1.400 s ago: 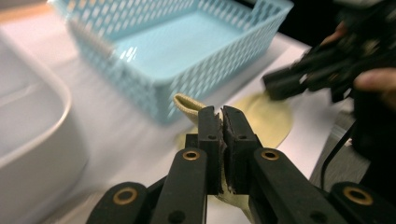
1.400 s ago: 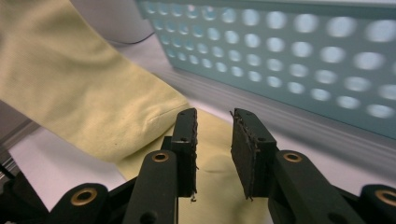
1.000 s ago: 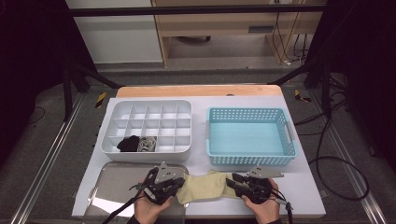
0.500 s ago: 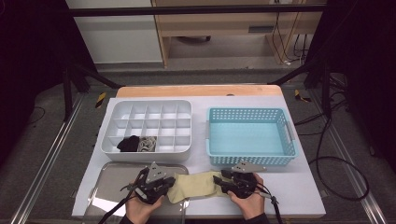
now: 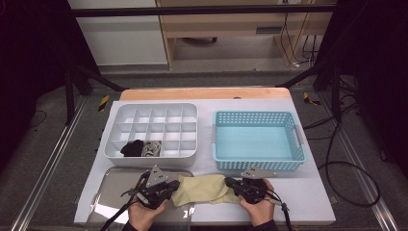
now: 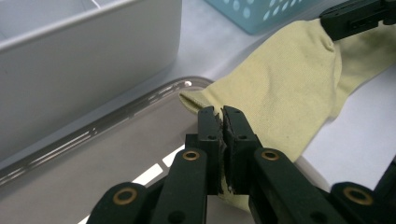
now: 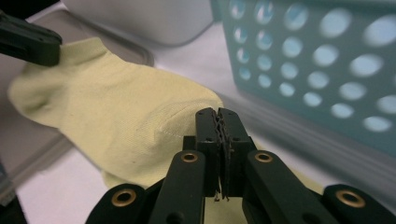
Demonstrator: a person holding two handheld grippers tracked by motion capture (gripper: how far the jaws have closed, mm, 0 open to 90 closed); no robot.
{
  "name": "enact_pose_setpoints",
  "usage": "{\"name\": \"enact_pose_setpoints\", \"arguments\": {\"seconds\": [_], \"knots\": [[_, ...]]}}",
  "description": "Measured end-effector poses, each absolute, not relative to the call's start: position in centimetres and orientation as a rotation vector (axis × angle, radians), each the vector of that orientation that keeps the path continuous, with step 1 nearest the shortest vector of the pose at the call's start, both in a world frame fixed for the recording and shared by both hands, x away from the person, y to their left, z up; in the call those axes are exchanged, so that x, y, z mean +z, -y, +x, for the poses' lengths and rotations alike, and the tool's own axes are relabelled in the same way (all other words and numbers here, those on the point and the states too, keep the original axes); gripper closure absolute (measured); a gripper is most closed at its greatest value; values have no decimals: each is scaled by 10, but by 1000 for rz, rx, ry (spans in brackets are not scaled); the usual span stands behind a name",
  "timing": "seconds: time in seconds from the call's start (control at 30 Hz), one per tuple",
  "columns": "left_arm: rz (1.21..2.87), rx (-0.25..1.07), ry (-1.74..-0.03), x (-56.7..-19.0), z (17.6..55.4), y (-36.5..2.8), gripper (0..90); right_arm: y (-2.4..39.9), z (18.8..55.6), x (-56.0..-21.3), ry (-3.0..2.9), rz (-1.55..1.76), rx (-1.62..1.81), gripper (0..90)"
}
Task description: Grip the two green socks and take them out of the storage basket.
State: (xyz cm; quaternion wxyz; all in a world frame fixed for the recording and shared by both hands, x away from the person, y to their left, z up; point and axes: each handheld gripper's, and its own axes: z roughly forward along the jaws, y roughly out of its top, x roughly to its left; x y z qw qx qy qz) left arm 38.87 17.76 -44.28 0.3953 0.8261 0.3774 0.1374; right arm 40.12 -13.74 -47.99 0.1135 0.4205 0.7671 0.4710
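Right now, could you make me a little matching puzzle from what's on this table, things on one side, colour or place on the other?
Things:
1. sock
2. basket
3. divided tray
4. metal tray

Descriptions:
A. light blue, with rows of holes
B. pale yellow, pinched at both ends
C. shiny grey, at the near left
D. white, with a dark bundle in a front cell

Pairs: 1-B, 2-A, 3-D, 4-C
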Motion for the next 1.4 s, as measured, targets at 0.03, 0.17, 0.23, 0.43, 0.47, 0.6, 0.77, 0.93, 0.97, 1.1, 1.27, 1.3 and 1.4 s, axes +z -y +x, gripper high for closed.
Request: {"name": "enact_pose_setpoints", "arguments": {"seconds": [0.03, 0.17, 0.23, 0.43, 0.47, 0.6, 0.77, 0.93, 0.97, 1.1, 1.27, 1.3, 1.4], "knots": [[2094, 348, -957, -443, 389, -178, 860, 137, 401, -480, -2250, 1233, 1381, 884], [2057, 332, -922, -435, 388, -171, 860, 153, 393, -462, -2214, 1218, 1441, 883], [2051, 332, -896, -432, 388, -162, 860, 164, 389, -453, -2194, 1222, 1448, 882], [2078, 321, -830, -433, 394, -123, 860, 203, 377, -450, -2150, 1280, 1393, 881], [2085, 315, -825, -434, 396, -119, 860, 203, 377, -450, -2150, 1280, 1393, 881], [2106, 277, -807, -438, 401, -101, 859, 221, 372, -455, -2141, 1346, 1366, 877], [2138, 258, -794, -444, 409, -86, 858, 235, 367, -461, -2130, 1387, 1339, 871], [2151, 216, -789, -455, 417, -83, 851, 237, 366, -467, -2143, 1418, 1298, 869], [2154, 217, -789, -457, 419, -83, 845, 238, 366, -468, -2144, 1420, 1290, 867], [2171, 246, -807, -458, 420, -85, 733, 237, 368, -476, -2167, 1441, 1233, 843], [2164, 261, -825, -452, 418, -95, 690, 238, 368, -476, -2153, 1439, 1243, 748], [2170, 256, -842, -453, 416, -99, 685, 239, 368, -475, -2145, 1439, 1248, 738], [2179, 243, -850, -456, 415, -100, 683, 242, 367, -475, -2135, 1441, 1248, 738]]}}
